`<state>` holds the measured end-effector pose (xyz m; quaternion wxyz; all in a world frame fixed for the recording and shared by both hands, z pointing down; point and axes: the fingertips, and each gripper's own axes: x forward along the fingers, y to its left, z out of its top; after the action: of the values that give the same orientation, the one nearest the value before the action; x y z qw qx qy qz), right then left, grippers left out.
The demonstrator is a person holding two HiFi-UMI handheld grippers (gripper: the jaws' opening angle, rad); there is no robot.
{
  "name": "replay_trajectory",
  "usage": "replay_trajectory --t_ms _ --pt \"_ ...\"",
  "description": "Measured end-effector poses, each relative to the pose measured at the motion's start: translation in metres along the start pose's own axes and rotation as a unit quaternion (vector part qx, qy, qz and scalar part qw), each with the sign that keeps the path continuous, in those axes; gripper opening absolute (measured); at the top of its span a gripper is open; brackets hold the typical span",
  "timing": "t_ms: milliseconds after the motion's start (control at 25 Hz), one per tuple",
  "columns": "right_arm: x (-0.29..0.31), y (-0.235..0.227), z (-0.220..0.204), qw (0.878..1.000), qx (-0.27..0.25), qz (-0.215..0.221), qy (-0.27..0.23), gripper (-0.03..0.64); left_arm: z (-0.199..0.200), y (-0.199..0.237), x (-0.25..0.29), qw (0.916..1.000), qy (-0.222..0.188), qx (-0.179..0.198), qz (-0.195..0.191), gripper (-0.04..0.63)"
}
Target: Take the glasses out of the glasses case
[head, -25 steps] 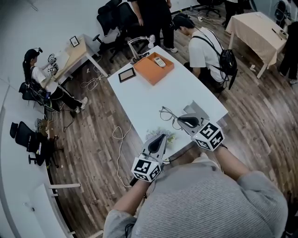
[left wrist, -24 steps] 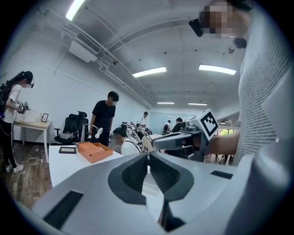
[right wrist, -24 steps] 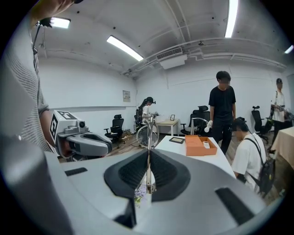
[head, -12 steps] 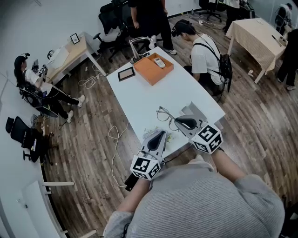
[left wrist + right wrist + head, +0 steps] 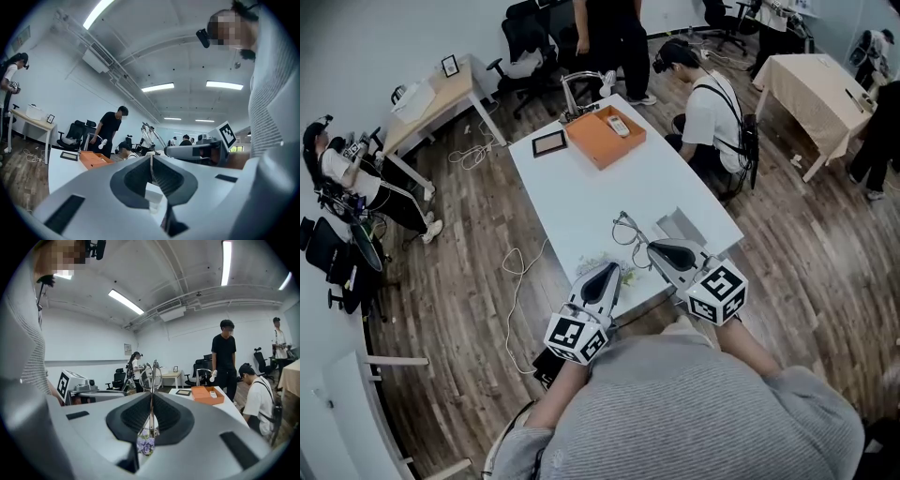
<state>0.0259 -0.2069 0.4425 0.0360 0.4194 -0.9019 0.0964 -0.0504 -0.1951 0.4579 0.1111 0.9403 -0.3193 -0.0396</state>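
Observation:
Thin metal-rimmed glasses hang above the near end of the white table. My right gripper is shut on them, with their rims standing up past the jaw tips in the right gripper view. The flower-patterned glasses case lies at the table's near edge. It shows just under the right jaws. My left gripper rests by the case, and its jaws meet in a thin line. I cannot tell whether it grips the case.
A grey flat piece lies right of the glasses. At the table's far end sit an orange tray and a black tablet. A person crouches by the far right corner. Another stands behind.
My right gripper has lifted a little with the glasses in it. The left gripper has stayed by the case. The head view has shifted.

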Motion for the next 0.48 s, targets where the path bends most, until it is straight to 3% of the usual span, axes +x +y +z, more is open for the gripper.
replay_trajectory --t_ms 480 --pt "-0.0102 0.007 0.0057 1.0 -0.003 -0.002 -0.008 0.026 -0.0014 -0.003 -0.002 1.0 -0.001 -0.002 -0.006 0.023"
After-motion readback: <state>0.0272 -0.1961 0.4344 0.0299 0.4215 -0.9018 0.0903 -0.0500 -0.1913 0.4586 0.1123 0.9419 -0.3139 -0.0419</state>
